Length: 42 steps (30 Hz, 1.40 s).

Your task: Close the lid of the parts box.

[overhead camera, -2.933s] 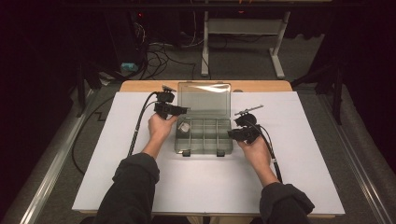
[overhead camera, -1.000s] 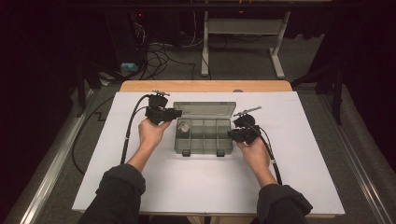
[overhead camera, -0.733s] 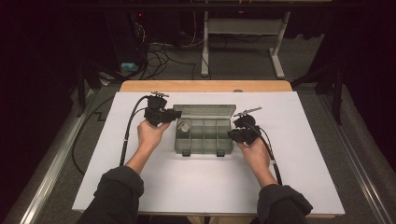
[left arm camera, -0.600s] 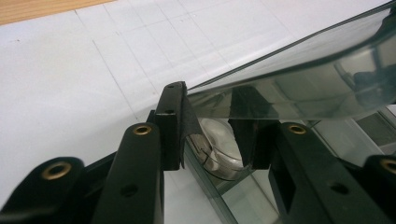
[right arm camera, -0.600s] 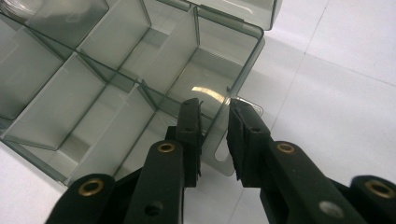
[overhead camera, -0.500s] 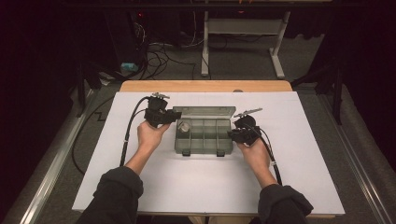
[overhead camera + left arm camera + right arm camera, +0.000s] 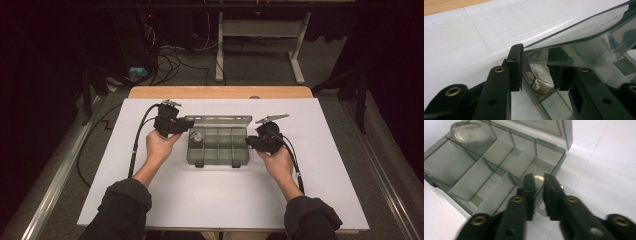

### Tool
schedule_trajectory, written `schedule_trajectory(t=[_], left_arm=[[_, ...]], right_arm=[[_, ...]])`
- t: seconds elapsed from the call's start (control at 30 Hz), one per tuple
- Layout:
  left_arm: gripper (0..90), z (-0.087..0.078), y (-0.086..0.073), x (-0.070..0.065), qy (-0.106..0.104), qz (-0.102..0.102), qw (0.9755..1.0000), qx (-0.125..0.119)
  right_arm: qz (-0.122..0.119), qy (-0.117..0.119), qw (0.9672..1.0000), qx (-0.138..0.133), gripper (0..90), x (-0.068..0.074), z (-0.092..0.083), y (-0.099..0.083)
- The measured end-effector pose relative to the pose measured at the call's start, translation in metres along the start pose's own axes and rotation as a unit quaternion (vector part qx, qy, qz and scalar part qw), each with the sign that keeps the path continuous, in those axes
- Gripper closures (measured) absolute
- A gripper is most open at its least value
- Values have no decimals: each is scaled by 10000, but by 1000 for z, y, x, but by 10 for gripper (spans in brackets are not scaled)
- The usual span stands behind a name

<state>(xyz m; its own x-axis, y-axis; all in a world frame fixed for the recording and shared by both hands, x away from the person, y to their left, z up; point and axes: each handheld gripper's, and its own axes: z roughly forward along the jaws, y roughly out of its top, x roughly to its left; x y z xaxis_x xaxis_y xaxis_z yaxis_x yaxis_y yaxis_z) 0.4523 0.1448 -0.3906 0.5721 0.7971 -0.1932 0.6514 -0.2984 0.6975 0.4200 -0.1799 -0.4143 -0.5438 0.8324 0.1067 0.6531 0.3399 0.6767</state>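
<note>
Table (image 7: 150, 200) w/ a white top takes up the lower half of the high view. The box (image 7: 218, 146), a smoky clear compartment case, sits at centre frame, long axis running left-right across the picture, latches toward the person, hinge on the far side. Its lid (image 7: 220, 120) stands tilted over the back row, partway down, free edge pointing up and toward the person.

Left gripper (image 7: 181, 126) is at the box's upper-left corner. In the left gripper view its jaws stand apart either side of the lid's corner (image 7: 529, 53), one jaw outside the wall, the other behind the plastic; whether the pads actually press on it is hard to say, prob. just guiding. A small round jar (image 7: 198, 135) lies in the back-left compartment, right under that corner.

Right gripper (image 7: 254, 142) is at the box's right end. Its jaws have just been closing and now sit narrow across the right wall (image 7: 537, 181); looks like a pinch to steady the box.

Doing it well, imo: keep the right hold firm so the case doesn't skid, swing the lid down evenly along the hinge, slip the left jaw out before the lid meets the rim, and mind the jar doesn't foul it.
</note>
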Motion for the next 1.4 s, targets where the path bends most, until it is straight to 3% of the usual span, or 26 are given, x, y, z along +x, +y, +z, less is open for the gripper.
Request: schedule_trajectory(t=[0.1, 0.37, 0.53, 0.67, 0.83, 0.97, 1.17, 1.4], left_arm=[[641, -1, -1, -1, -11, 41, 10000, 44], [607, -2, -7, -1, 15, 94, 9999, 133], [498, -2, -14, 1, 11, -35, 9998, 182], [439, -4, -23, 4, -196, -307, 9990, 252], [493, -7, -32, 7, -258, -345, 9985, 329], [571, -10, -34, 8, -410, -405, 9981, 222], [601, -14, -39, 1, -400, -266, 9987, 141], [608, -16, -47, -1, -399, -182, 9987, 275]], right_arm=[[-126, -81, 9997, -171, 899, 0, -7, 2], [-110, 40, 9991, -413, 900, 1, -11, 11], [-144, 39, 9990, -428, 900, 2, -14, 13], [-182, 69, 9990, -405, 900, 4, -16, 12], [-262, 114, 9988, -405, 895, 7, -14, 11], [-269, 145, 9988, -371, 890, 7, -13, 9], [-281, 223, 9988, -340, 887, 8, -12, 3], [-332, 252, 9984, -374, 881, 11, -14, -3]])
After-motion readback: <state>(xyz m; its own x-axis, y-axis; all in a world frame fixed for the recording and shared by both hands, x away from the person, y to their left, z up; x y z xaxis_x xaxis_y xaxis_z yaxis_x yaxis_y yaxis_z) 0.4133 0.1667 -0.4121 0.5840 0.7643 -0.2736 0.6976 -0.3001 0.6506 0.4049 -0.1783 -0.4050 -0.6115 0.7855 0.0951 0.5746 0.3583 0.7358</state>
